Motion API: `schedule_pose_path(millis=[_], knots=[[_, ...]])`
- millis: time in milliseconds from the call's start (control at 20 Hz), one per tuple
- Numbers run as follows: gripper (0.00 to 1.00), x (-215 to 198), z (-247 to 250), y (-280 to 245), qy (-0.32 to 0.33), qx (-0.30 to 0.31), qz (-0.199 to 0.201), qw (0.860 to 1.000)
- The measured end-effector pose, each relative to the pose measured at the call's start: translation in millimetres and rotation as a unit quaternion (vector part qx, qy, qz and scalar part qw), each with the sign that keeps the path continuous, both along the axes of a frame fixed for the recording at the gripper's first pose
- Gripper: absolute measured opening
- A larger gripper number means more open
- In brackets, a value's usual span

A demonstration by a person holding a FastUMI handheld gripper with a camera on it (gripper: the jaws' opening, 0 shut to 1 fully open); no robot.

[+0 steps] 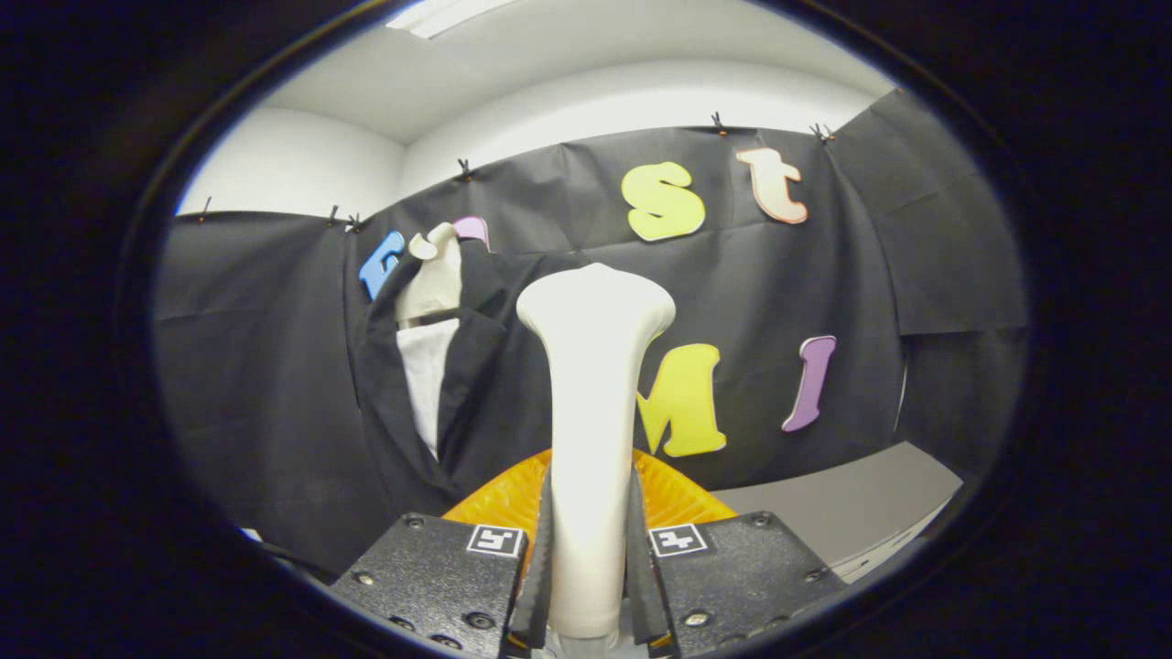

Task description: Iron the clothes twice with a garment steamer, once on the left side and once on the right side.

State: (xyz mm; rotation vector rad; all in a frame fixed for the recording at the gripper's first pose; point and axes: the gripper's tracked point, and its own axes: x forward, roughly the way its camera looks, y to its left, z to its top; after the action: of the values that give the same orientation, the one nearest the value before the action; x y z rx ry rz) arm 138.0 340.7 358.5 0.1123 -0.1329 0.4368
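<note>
Booth wall of black cloth (787, 302) clipped up under a white ceiling, grey table (851, 508) at lower right. Gripper (591, 567) fingers pinch the white garment steamer (593, 412) by its handle, both pressing it, head upright and flared at top. Orange ribbed dish (678, 494) just behind the fingers. Dark jacket (467, 384) over white shirt hangs on a mannequin (435, 275), beyond and left of the steamer. No readable brand or label; square markers on the fingers only.
</note>
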Motion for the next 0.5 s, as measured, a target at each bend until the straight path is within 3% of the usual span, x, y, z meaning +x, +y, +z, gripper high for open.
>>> schedule_pose_path(millis=[300, 500], knots=[[0.37, -5.7, 32.8, 67.5, -0.02, 0.004, 0.026, 0.999], [0.37, 0.1, 33.1, 87.5, -0.021, -0.007, 0.017, 1.0]])
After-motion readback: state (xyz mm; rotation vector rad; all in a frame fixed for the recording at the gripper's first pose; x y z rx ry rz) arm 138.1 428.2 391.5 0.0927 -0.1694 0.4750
